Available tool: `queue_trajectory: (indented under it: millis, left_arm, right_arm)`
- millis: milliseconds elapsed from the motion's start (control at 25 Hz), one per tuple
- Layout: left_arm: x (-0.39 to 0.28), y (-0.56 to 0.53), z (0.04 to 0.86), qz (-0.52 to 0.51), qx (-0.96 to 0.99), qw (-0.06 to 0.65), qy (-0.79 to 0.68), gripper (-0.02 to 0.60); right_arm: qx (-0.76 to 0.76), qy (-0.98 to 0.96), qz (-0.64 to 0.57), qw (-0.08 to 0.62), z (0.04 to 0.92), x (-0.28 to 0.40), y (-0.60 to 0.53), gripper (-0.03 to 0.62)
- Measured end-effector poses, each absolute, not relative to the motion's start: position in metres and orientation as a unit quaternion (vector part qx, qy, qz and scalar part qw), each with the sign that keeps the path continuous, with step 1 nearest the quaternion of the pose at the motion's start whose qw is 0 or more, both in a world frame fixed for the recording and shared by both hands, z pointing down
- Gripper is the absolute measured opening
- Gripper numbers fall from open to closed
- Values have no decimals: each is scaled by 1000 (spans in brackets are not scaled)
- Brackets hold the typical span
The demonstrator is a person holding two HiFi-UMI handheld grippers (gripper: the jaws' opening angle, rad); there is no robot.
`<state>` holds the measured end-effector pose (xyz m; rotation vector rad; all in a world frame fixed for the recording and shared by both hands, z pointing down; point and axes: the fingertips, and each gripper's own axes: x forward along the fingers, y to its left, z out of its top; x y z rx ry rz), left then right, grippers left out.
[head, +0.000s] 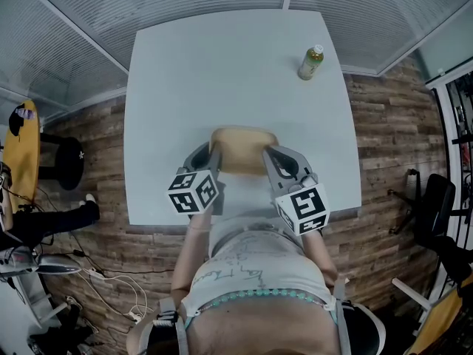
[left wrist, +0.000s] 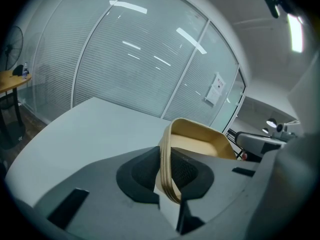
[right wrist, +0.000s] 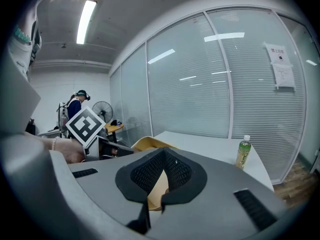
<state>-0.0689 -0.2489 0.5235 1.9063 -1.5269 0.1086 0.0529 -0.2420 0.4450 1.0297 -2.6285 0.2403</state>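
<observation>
- Left gripper (head: 211, 154) (left wrist: 167, 180): clenched on the tan tray (head: 244, 149) (left wrist: 200, 141). Its jaws pinch the tray's wall at the 9 o'clock side, with the rim standing between the dark pads.
- Right gripper (head: 270, 158) (right wrist: 159, 186): likewise clamped on the tray (right wrist: 145, 144), at its 3 o'clock side. A strip of tan wall shows between the closed jaws.
- Tray position: over the near half of the grey table (head: 222, 72), held between the two grippers just ahead of the person. Whether its base touches the tabletop cannot be determined.
- Marker cubes: one on each gripper, at the tray's 7 o'clock (head: 194, 191) and 5 o'clock (head: 303, 208).
- Green bottle (head: 311, 62) (right wrist: 243, 152): upright with its cap on, at roughly 1 o'clock from the tray. It stands well apart from both grippers, near the table's far right corner.
- Surroundings: a round yellow table (head: 22, 154) stands at 9 o'clock on the wood floor. A second person (right wrist: 75, 104) and a fan (right wrist: 102, 109) are visible beyond the left gripper in the right gripper view.
</observation>
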Motion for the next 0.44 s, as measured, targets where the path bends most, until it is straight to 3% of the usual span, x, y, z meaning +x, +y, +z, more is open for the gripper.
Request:
queue_trajectory:
  millis: [440]
  left_arm:
    - [-66,-248,527,42,734,347,-583,35]
  right_arm:
    - [354,-918,87,155,447,53,-241,-1]
